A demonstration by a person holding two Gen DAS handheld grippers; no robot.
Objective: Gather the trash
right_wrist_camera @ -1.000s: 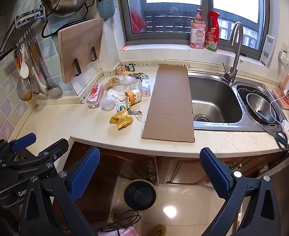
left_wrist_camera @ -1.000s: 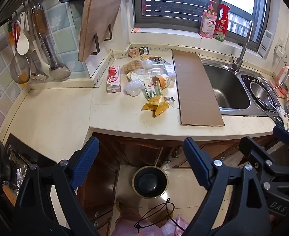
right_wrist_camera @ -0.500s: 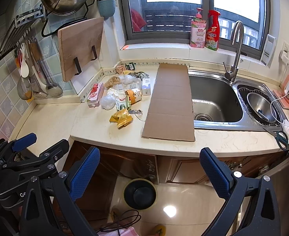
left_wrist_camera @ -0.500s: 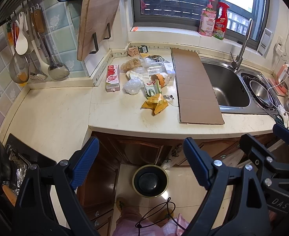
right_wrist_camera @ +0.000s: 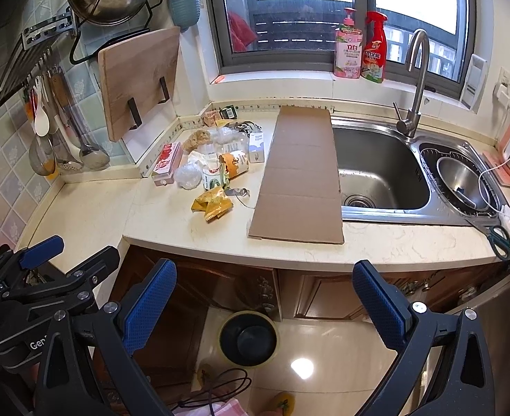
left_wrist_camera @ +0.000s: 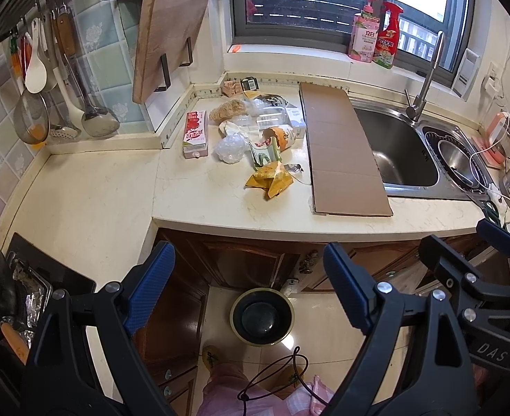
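A pile of trash lies on the cream counter: yellow snack wrappers (left_wrist_camera: 270, 178) (right_wrist_camera: 213, 204), a crumpled clear bag (left_wrist_camera: 230, 148) (right_wrist_camera: 188, 175), a pink carton (left_wrist_camera: 196, 133) (right_wrist_camera: 166, 163), a torn cup (left_wrist_camera: 279, 137) (right_wrist_camera: 233, 163) and a long flat cardboard sheet (left_wrist_camera: 341, 154) (right_wrist_camera: 301, 180). A round black-lined trash bin (left_wrist_camera: 262, 316) (right_wrist_camera: 248, 338) stands on the floor below the counter. My left gripper (left_wrist_camera: 249, 294) and right gripper (right_wrist_camera: 263, 306) are both open and empty, held in front of the counter above the bin.
A steel sink (right_wrist_camera: 376, 170) with a tap (right_wrist_camera: 414, 79) is right of the cardboard. Scissors (right_wrist_camera: 497, 237) lie at the counter's right edge. A cutting board (left_wrist_camera: 166, 34) and hanging utensils (left_wrist_camera: 46, 79) line the left wall. Wooden cabinet doors (right_wrist_camera: 324, 298) stand below.
Both grippers have drifted slightly; the view of the counter has shifted a little. Both stay open and empty.
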